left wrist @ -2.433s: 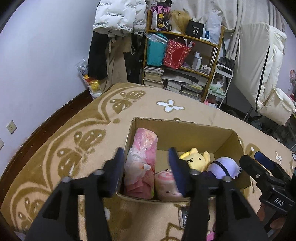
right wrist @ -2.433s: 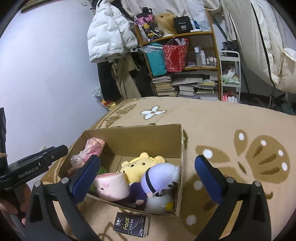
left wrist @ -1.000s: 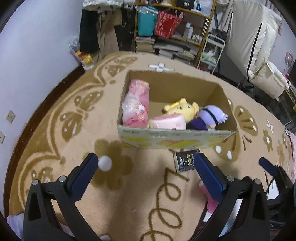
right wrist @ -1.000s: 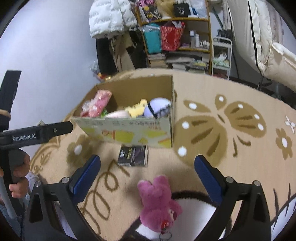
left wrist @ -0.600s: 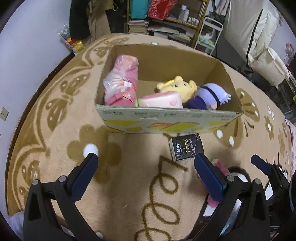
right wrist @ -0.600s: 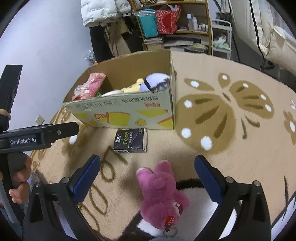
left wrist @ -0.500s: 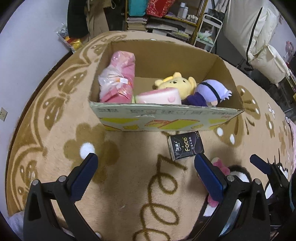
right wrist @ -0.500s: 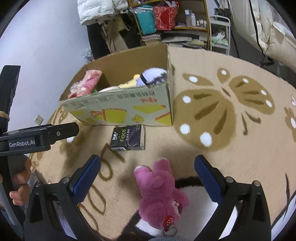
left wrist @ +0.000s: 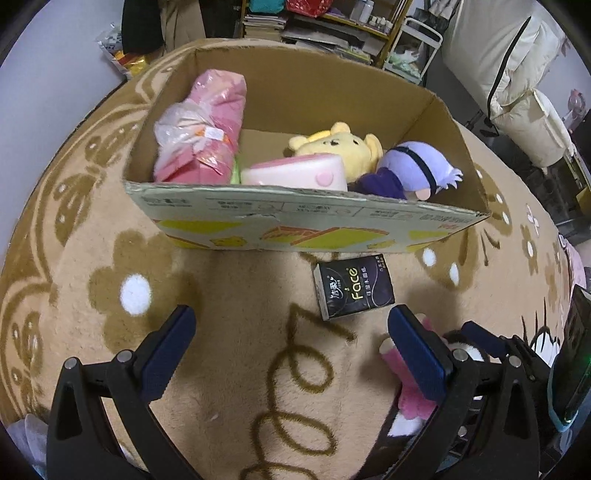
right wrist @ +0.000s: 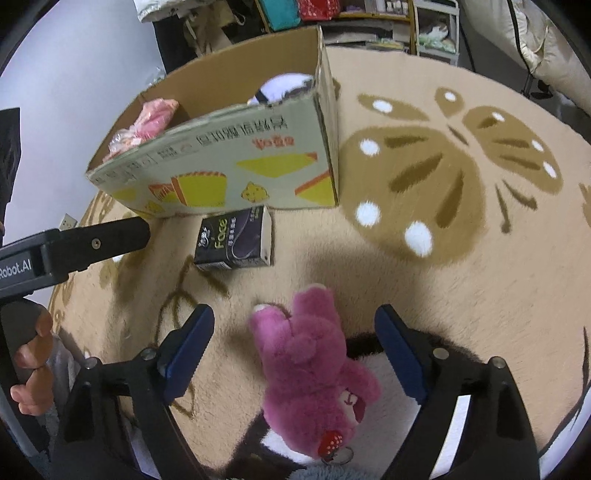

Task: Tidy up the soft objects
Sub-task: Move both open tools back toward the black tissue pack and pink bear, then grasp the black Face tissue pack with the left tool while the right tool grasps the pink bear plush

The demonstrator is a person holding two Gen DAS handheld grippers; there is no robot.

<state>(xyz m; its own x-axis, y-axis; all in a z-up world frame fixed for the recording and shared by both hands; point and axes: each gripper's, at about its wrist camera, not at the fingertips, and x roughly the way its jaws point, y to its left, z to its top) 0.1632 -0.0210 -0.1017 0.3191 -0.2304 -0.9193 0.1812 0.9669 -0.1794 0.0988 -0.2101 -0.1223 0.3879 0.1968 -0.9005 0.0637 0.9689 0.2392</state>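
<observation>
A pink plush bear [right wrist: 314, 365] lies on the carpet between the blue pads of my right gripper [right wrist: 295, 350], whose jaws are closing without touching it. A black tissue pack [right wrist: 236, 240] [left wrist: 352, 291] lies just in front of the cardboard box [left wrist: 295, 221] [right wrist: 229, 170]. In the box are a pink bagged bundle [left wrist: 201, 129], a pink cake-shaped cushion [left wrist: 295, 173], a yellow bear plush [left wrist: 340, 147] and a purple-haired doll [left wrist: 417, 170]. My left gripper [left wrist: 291, 354] hangs open over bare carpet, with the pink bear [left wrist: 406, 391] behind its right finger.
The beige carpet [right wrist: 461, 258] with brown butterfly and flower patterns covers the floor. A cluttered shelf [left wrist: 332, 22] and hanging coats stand behind the box, white padded bedding [left wrist: 517, 74] at the right. A hand [right wrist: 33, 369] holds the left gripper's handle at the left edge.
Both grippers have sunk toward the carpet and tilted further down. The box, tissue pack and pink bear loom larger. The right gripper's pads have drawn closer around the bear.
</observation>
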